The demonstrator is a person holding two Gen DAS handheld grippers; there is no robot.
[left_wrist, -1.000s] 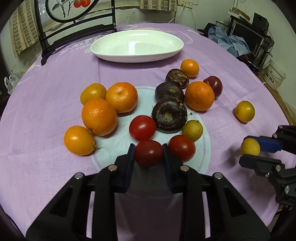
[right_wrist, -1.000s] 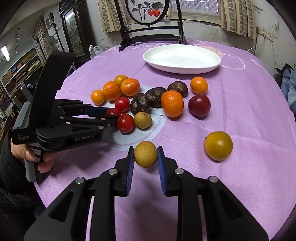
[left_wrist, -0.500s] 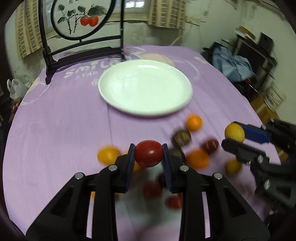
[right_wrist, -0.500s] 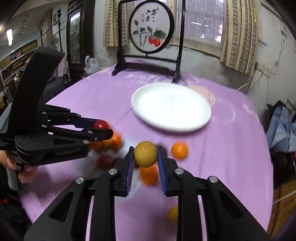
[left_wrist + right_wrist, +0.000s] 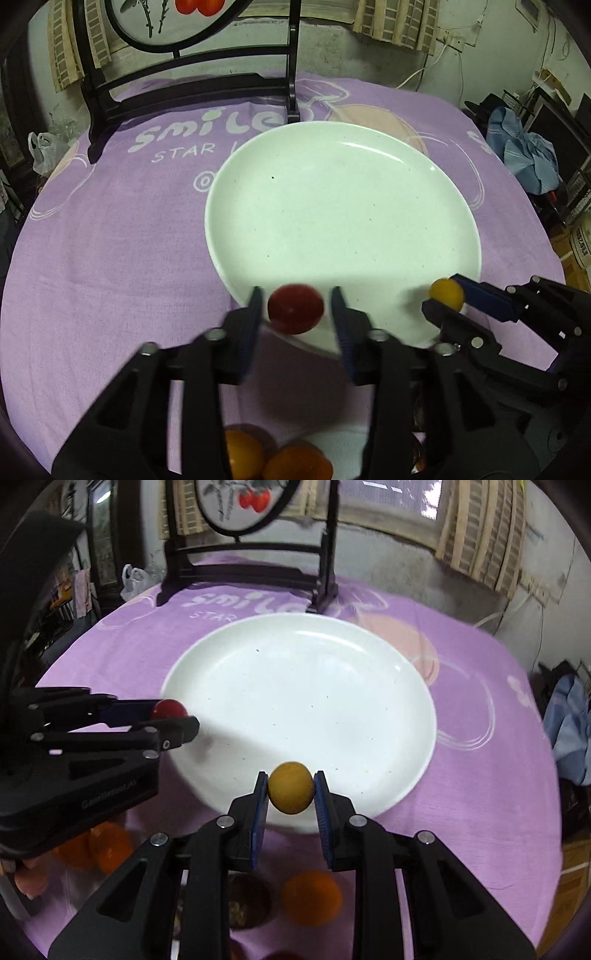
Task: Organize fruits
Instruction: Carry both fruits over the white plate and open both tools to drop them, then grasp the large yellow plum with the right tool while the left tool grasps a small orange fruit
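Tomato, red and round with no long axis to read, sits between the fingers of the left gripper over the near rim of the white plate; the image is blurred there and small gaps show on both sides of the fruit, so the fingers look spread and contact cannot be confirmed. Beside it, the right gripper pinches a small yellow fruit between its blue pads, also above the plate's near rim; the fruit is slightly taller than wide, its long axis roughly upright. White lettering on the purple tablecloth reads "smile" above "STAR", partly hidden by the plate. Faint lettering on the left gripper's body is too blurred to read. Oranges and a dark fruit lie on the cloth nearer the cameras. A black-framed stand with a round painted panel stands behind the plate.
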